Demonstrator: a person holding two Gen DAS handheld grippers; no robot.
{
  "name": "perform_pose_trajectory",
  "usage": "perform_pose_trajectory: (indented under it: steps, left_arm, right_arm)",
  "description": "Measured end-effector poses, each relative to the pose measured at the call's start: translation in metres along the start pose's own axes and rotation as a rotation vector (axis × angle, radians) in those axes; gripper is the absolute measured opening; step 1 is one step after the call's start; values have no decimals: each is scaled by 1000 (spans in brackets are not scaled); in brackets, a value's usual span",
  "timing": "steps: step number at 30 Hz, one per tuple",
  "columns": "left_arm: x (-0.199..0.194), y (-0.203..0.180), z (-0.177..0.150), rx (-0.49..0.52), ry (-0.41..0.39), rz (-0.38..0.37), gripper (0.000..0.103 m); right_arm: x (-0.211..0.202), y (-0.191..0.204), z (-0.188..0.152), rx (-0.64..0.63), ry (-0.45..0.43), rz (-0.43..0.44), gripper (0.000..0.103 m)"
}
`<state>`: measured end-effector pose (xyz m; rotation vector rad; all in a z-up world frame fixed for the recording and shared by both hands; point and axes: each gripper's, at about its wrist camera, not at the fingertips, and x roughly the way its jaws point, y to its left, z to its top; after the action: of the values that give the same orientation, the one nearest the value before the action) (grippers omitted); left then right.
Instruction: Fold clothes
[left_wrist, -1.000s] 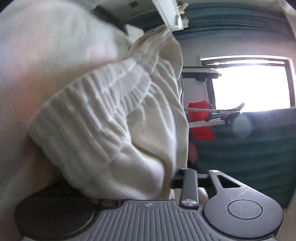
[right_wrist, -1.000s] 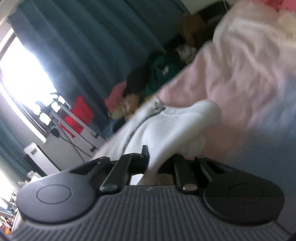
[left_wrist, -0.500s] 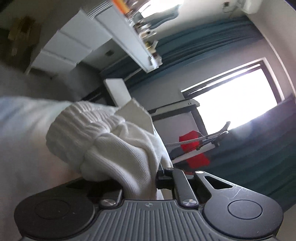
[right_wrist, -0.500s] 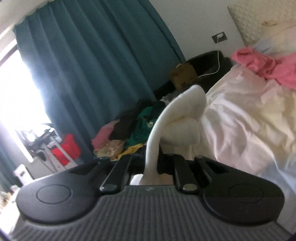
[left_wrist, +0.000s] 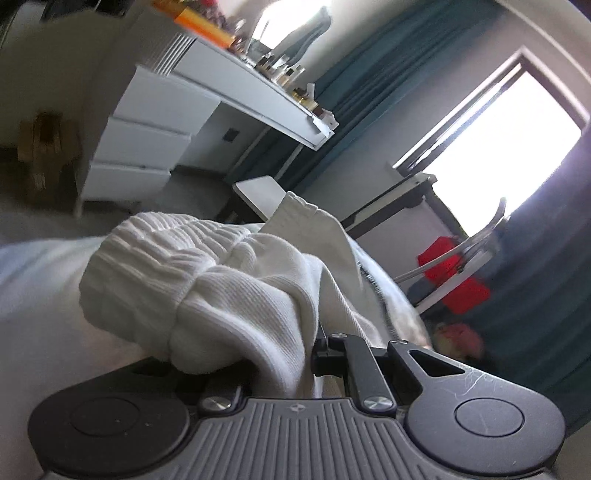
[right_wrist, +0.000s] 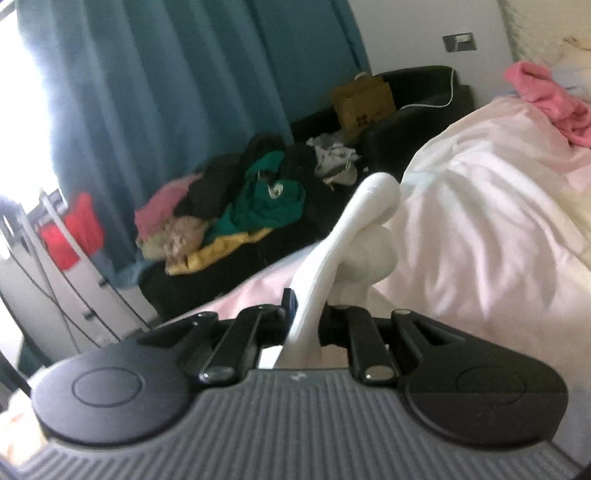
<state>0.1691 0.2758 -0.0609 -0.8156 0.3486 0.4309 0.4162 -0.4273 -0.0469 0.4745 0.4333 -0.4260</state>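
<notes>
The left gripper (left_wrist: 291, 365) is clamped on a white knit garment (left_wrist: 207, 280), its jaws closed on a thick fold of the cloth. The fabric is finely ribbed, with a band of deeper gathered ridges bunched into a rounded roll at the left, and a flat cuff-like edge standing up behind it. A zip runs along the cloth toward the right. The garment rests over a pale, smooth bed (left_wrist: 44, 325). Behind stand a white desk (left_wrist: 236, 96) with flat-fronted drawers and small bottles on top, teal pleated curtains (left_wrist: 546, 302) and a bright window (left_wrist: 506, 147). The right gripper (right_wrist: 306, 325) pinches a thin white strip of the garment (right_wrist: 354, 229), which rises in a smooth curve and folds over into a soft lump. It is held above the rumpled pinkish-white bedding (right_wrist: 491, 221). A dark sofa (right_wrist: 402, 129) carries a heap of mixed clothes (right_wrist: 236, 214) and a brown box (right_wrist: 364, 105).
</notes>
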Motion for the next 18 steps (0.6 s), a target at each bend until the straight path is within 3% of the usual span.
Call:
perform_pose_trajectory:
  steps: [1, 3, 5, 6, 15, 18]
  left_arm:
    - [1, -1, -2, 2, 4, 6, 14]
    - [2, -2, -2, 3, 14, 11, 14]
    - [2, 0, -3, -6, 24, 14, 14]
    - [1, 2, -3, -18, 31, 13, 16]
    - [-15, 20, -6, -98, 113, 11, 25]
    - [-19, 24, -7, -116, 139, 7, 28]
  right_arm:
    - [-1, -1, -2, 3, 12, 3, 16]
    - [-4, -6, -2, 19, 43, 21, 29]
    - [-9, -11, -4, 20, 85, 61, 64]
    - [-15, -13, -4, 11, 92, 72, 71]
    - [-111, -51, -20, 18, 57, 131, 71]
    - [-132, -71, -30, 34, 77, 130, 63]
